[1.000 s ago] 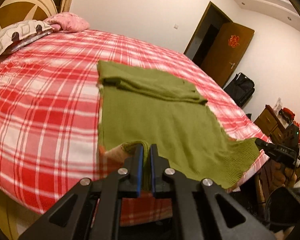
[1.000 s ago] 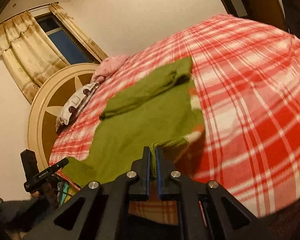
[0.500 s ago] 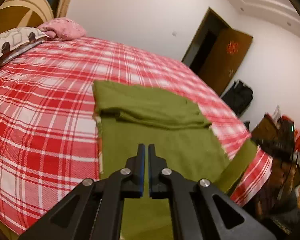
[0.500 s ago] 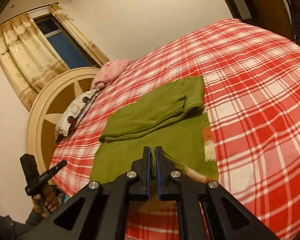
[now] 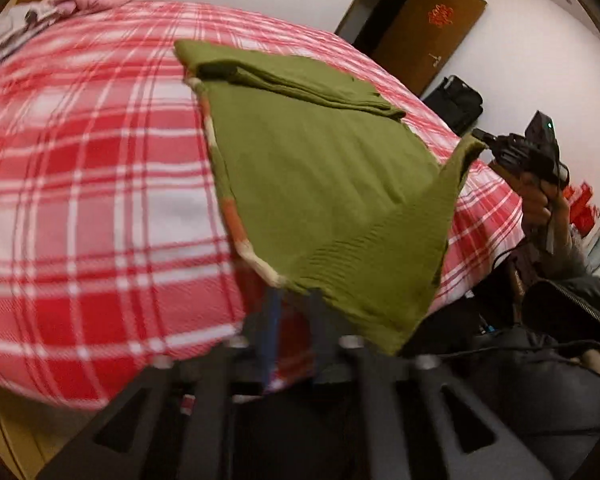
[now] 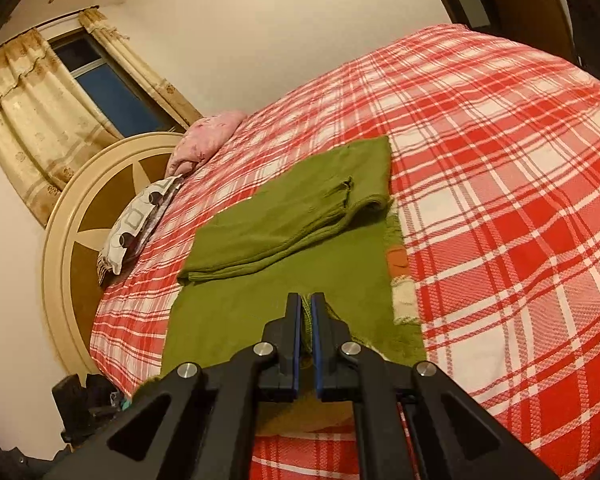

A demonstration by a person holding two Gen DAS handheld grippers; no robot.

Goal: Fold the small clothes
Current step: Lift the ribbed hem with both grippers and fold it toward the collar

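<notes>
A green knitted garment (image 5: pixel 320 168) lies on the red plaid bed cover (image 5: pixel 80 160), its far part folded into a thick band (image 5: pixel 292 76). My left gripper (image 5: pixel 294 300) is blurred at the near bed edge, jaws opening. The hem corner with a pale and orange edge (image 5: pixel 260 260) rests just past the fingertips, and the pads do not press on it. My right gripper (image 6: pixel 306 300) is shut on the green hem (image 6: pixel 307 320), above the garment (image 6: pixel 280 280). In the left wrist view the right gripper (image 5: pixel 480 138) holds the other hem corner lifted off the bed.
A patterned pillow (image 6: pixel 140 220) and a pink pillow (image 6: pixel 208 136) lie by the round headboard (image 6: pixel 84 208). A brown door (image 5: pixel 428 28) and a black bag (image 5: pixel 456 104) stand beyond the bed. A person's hand (image 5: pixel 540 204) grips the right tool.
My left gripper has parted its jaws and drawn back and down to the bed edge, leaving the hem corner on the bed. My right gripper came forward over the garment, still shut on the hem.
</notes>
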